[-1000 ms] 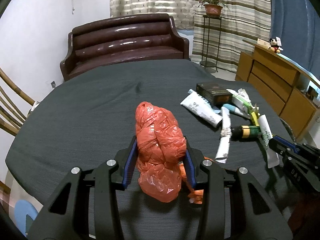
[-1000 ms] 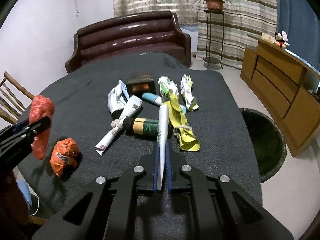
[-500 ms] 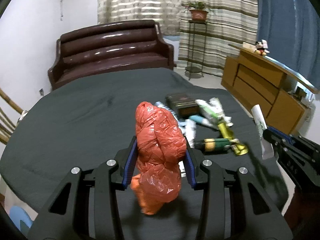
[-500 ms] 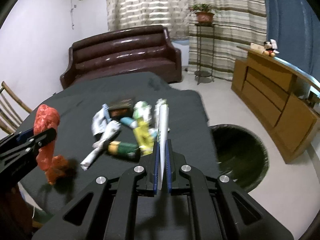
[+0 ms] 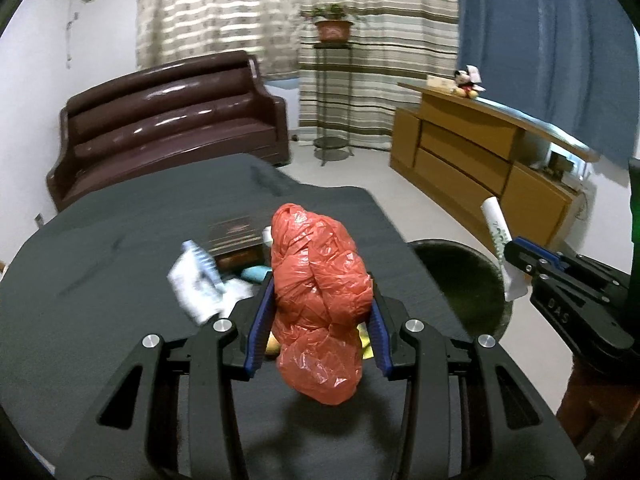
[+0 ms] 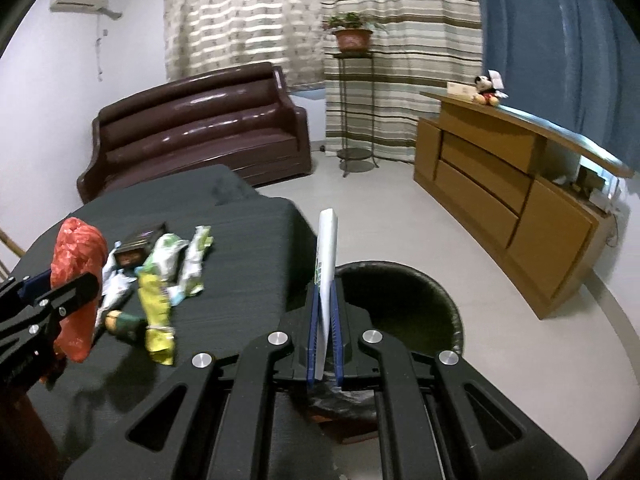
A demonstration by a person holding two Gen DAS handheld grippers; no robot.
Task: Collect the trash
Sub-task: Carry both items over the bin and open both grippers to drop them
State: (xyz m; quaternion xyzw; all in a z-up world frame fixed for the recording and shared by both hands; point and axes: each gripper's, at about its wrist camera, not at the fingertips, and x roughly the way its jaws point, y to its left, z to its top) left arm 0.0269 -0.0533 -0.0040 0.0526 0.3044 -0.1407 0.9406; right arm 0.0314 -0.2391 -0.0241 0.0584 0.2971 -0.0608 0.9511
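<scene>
Though light, soft and slippery, bag [image 5: 318, 276] pinched mid-bulk by left tool [image 5: 318, 330], flat tube [image 6: 326, 264] edge-on by right tool [image 6: 325, 344]; likely crush-safe.

We see open pale floor [image 6: 400, 208] from twelve to three o'clock of the round black trash bin [image 6: 448, 308], clear up to the long wooden sideboard [image 6: 500, 184]. At nine o'clock, scattered wrappers and a dark box [image 6: 138, 242] crowd the dark-clothed table [image 6: 248, 240]; its far half toward the brown leather sofa [image 6: 200, 132] lies bare.
</scene>
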